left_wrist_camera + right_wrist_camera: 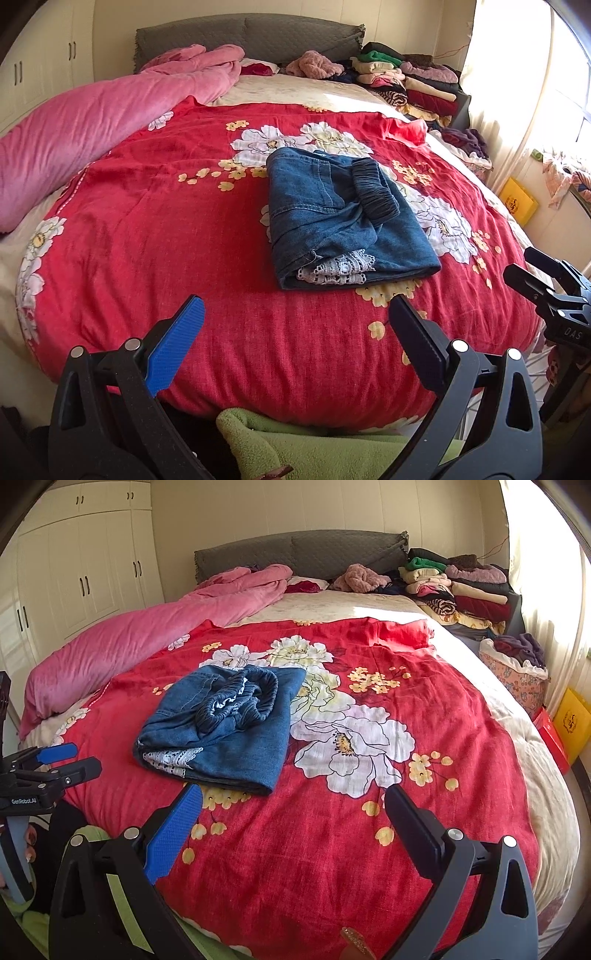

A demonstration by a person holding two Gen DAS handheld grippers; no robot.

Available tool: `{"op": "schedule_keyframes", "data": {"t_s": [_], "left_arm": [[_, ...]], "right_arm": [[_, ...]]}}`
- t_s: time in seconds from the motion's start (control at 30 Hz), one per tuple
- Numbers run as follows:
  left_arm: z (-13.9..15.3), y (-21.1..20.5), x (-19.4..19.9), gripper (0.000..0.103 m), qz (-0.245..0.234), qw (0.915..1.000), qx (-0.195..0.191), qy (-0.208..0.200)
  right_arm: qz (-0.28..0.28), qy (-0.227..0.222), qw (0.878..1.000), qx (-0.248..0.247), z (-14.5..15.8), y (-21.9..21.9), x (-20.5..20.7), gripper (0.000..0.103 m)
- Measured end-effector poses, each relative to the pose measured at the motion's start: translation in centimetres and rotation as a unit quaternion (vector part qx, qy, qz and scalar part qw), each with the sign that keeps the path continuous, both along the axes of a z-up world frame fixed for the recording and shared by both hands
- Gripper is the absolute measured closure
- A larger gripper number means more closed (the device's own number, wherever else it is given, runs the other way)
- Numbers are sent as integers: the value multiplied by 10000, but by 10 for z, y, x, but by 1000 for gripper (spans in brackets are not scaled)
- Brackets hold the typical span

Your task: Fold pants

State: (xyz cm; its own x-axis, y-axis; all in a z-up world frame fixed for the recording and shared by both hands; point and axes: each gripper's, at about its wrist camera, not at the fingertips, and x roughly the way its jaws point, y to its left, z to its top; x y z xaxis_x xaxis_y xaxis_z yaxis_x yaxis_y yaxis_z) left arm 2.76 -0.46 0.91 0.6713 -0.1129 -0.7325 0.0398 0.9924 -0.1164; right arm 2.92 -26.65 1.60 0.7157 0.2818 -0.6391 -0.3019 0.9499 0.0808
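Denim pants (pixel 343 218) lie folded — beyond both grippers' spread fingers (pixel 177 343).

Both claws hang spread wide with nothing between their fingers. Ahead of the left gripper (pixel 295 328), bare red flowered bedspread (pixel 147 240) runs up to the folded blue denim pants (pixel 340 218), the only obstacle in front. A rolled pink quilt (pixel 74 136) blocks its far left. Ahead and right of the right gripper (pixel 293 819), the spread lies free; stacked folded clothes (pixel 461 587) crowd the far right corner.
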Motion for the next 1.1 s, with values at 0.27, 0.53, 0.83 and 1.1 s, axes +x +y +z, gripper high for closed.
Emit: {"op": "schedule_keyframes", "data": {"t_s": [0.27,0.53,0.83,1.1], "left_arm": [[0,0,-1,10,-20,10000,12,16],[-2,-1,-1,9,-38,10000,31,33],[-2,-1,-1,10,-32,10000,30,35],[-2,-2,-1,10,-34,10000,40,43]], "right_arm": [[-6,11,10000,-14,1,0,-1,5],[-6,8,10000,-19,1,0,-1,5],[-17,-3,10000,-20,2,-1,-1,5],[-9,3,10000,-43,3,-2,-1,5]]}}
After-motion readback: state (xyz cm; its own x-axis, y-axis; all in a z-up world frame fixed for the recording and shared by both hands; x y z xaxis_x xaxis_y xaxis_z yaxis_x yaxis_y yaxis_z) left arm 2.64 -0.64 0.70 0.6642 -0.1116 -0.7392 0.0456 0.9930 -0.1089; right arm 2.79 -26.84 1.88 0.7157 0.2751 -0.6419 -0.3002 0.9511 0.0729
